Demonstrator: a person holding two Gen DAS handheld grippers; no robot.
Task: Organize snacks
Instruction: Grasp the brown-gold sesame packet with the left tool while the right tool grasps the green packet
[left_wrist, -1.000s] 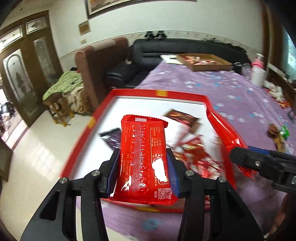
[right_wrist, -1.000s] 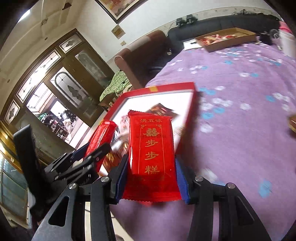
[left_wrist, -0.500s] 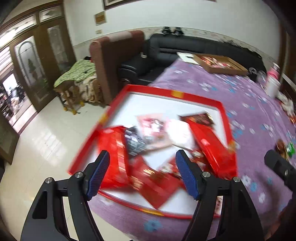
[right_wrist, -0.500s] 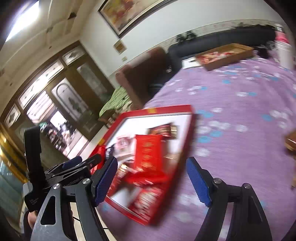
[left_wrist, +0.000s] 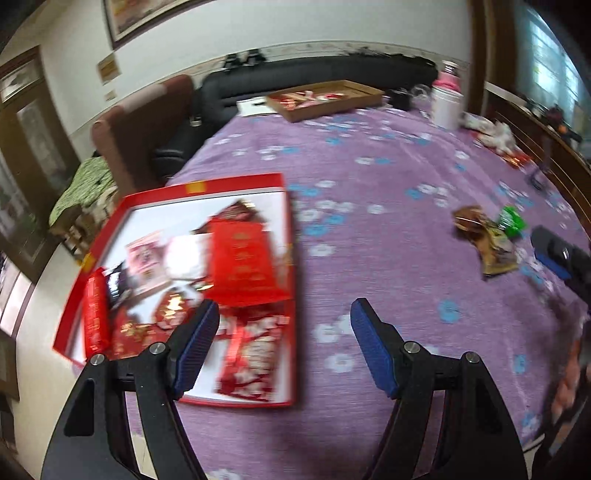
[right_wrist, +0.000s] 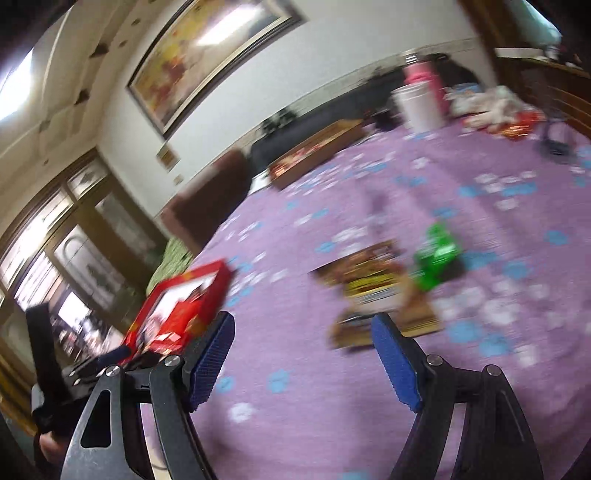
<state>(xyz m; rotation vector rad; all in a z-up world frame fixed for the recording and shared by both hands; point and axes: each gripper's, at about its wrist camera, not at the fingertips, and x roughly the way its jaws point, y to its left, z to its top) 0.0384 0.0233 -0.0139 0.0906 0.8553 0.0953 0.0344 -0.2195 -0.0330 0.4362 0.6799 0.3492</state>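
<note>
Both grippers, left (left_wrist: 282, 341) and right (right_wrist: 303, 354), hanging released, nothing between fingers; right facing blurry, probably brown snack packs (right_wrist: 373, 284) mid-frame, likely targeting next grab.

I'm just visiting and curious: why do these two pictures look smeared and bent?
Right wrist view: heavy motion smear, so the brown snack packet and green packet are streaky; bright glare top left. Left wrist view: milder blur, the red tray is readable. Both: the fisheye lens curves walls; each claw's blue pads stay sharp.
</note>
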